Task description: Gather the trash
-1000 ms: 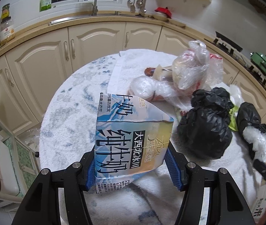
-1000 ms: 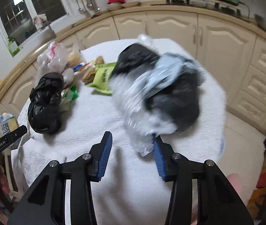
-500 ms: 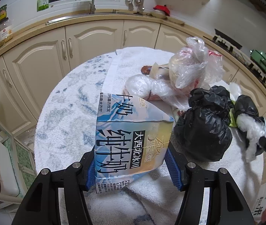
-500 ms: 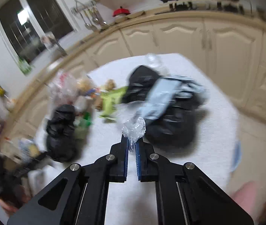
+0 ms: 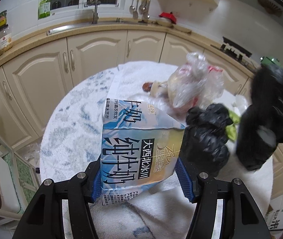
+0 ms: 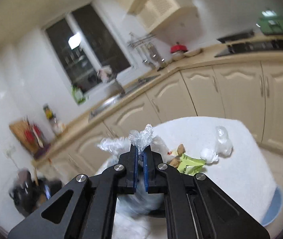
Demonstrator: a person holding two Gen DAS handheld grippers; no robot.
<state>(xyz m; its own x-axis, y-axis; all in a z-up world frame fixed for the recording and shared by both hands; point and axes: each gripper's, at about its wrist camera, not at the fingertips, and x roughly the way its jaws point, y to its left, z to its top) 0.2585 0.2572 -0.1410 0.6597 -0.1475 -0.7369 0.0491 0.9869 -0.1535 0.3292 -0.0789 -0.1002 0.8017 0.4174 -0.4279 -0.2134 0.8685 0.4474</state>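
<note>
**Left wrist view: carton clamped, black bag hanging at the right**

Left wrist view looks across a round table [image 5: 75, 123] under a white and blue-mottled towel, ringed by cream cabinets [image 5: 41, 75] and a tan counter with a sink tap [image 5: 95, 14] below a window. Hanging utensils [image 5: 139, 6] and a red lid [image 5: 168, 16] sit farther along the wall.

The left gripper [image 5: 139, 177] stands about half open with its blue pads pressed on both sides of a milk carton [image 5: 139, 145], which fills the gap between the fingers and stands out past them. Just right of the carton lies a knotted black bag [image 5: 207, 137], a clear bag of scraps [image 5: 195, 85] behind it.

The right gripper [image 6: 140, 155] is clamped nearly flat on a twist of clear plastic [image 6: 141, 136] that sticks up past the fingertips. Its jaws have just been closing on that plastic. A second black bag [image 5: 269, 119] hangs blurred above the table's right side. In the right wrist view a green wrapper [image 6: 189, 164] and a clear plastic wad [image 6: 219, 147] lie on the towel beyond.
</note>
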